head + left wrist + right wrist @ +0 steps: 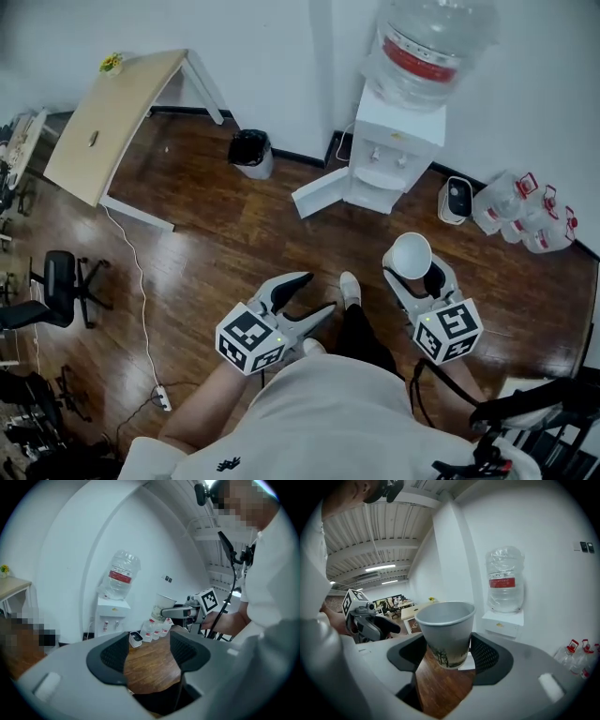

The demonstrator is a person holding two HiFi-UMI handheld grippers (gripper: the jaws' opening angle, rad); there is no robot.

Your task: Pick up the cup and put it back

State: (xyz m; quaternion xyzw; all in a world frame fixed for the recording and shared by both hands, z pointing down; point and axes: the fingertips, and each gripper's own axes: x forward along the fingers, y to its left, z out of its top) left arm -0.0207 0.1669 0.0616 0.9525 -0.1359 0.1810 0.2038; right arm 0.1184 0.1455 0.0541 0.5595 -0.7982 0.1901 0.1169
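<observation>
**Head view.** The person's pale shirt (328,412) fills the lower edge, nearest the lens. Beyond it, the left gripper (312,297) is held over the dark wooden floor (216,244), its jaws spread wide. The right gripper (412,274) is clamped on a white paper cup (410,254). The cup is upright, mouth up, and carried in the air above the floor, in front of the water dispenser (394,150). The dispenser stands against the wall with a large bottle (427,42) on top. A dark bin (251,153) and a slanted-looking table (112,117) lie to its left, and a cluster of small bottles (530,211) to its right.

**Left gripper view.** The black pads (112,653) stand well apart, and only floor shows between them. Farther off, the right gripper appears side-on with the cup in its grip, and the water dispenser stands to the left of it.

**Right gripper view.** The cup fills the gap between the jaws, which press on its lower wall from both sides. Its rim rises clear above them, and a dark print rings its base. The left gripper appears at the left, apart from the cup.
</observation>
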